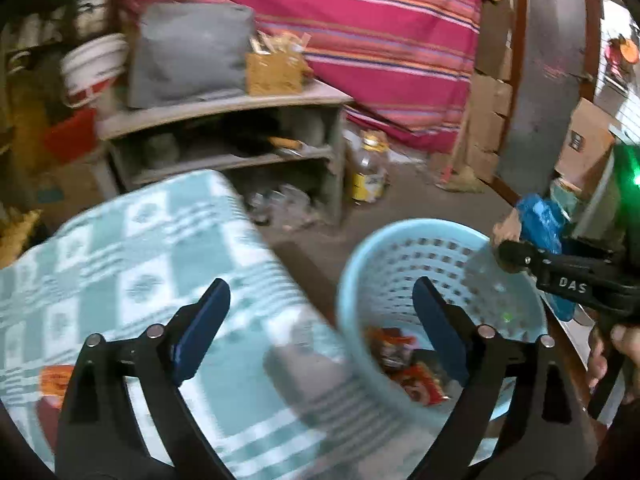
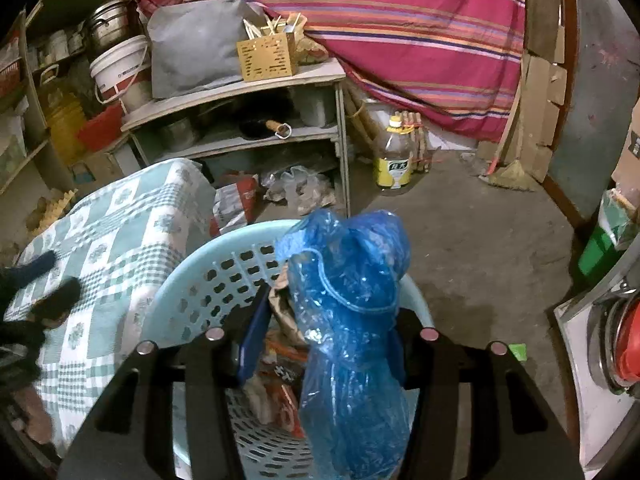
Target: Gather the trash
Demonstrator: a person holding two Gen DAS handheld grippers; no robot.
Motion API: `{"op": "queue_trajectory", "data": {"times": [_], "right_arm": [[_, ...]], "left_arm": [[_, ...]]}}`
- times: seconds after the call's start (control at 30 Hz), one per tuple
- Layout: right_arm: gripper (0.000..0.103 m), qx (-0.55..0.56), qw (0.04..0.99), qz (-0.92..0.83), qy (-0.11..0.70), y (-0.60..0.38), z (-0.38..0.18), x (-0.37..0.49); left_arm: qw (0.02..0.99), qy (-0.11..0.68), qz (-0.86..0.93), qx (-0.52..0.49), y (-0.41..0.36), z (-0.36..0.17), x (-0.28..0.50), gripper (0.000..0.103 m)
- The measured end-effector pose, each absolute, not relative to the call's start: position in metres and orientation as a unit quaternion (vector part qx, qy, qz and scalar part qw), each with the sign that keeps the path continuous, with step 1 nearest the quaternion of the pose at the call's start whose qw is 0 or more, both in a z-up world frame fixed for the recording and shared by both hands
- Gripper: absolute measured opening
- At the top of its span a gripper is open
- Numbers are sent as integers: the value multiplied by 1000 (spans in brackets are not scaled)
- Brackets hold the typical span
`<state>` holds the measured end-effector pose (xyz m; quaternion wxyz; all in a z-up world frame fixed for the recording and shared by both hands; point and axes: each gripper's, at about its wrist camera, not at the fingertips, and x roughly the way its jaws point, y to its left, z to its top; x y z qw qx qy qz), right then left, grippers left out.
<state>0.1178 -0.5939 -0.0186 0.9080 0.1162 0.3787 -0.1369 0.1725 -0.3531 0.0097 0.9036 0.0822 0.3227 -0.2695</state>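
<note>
The left gripper (image 1: 322, 312) stands with its jaws spread wide and nothing between the pads. Its left finger hangs over a checked green-and-white cloth (image 1: 132, 264), its right finger over the mouth of a pale blue basket (image 1: 352, 280). Seen from the left wrist, the basket sits at about four o'clock, just beside the cloth's edge. Red and orange wrappers (image 1: 416, 380) lie at its bottom, below the right finger. One more orange wrapper (image 1: 56, 380) lies on the cloth at eight o'clock, outside the jaws.

The right gripper (image 2: 326, 344) is closed on a crumpled blue plastic bag (image 2: 352, 320). The bag stands up between the two fingers and bulges above them toward twelve o'clock; its lower part hangs down past the pads. A scrap of brown paper (image 2: 284, 308) shows against the left pad, beside the bag. The bag is held over the basket (image 2: 188, 292), whose perforated wall curves at nine to ten o'clock of the jaws, with wrappers (image 2: 284, 392) in it below.

In the left wrist view, the right gripper (image 1: 508, 256) comes in at three o'clock above the basket's rim, with the bag (image 1: 540, 220) behind it and the person's hand (image 1: 612, 356) on the handle.
</note>
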Motion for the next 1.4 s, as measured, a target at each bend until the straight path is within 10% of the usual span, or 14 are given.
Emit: {"op": "queue_trajectory", "data": {"times": [0.23,1.4], "right_arm": [[86,118,906,-152,377,-580,-30,132],[95,31,927,-49,370,-336,-49,164]], "left_arm": [[929,303,-201,63,-267,36,174,97],[914,404,-14,-25,-14,-72,181,97]]}}
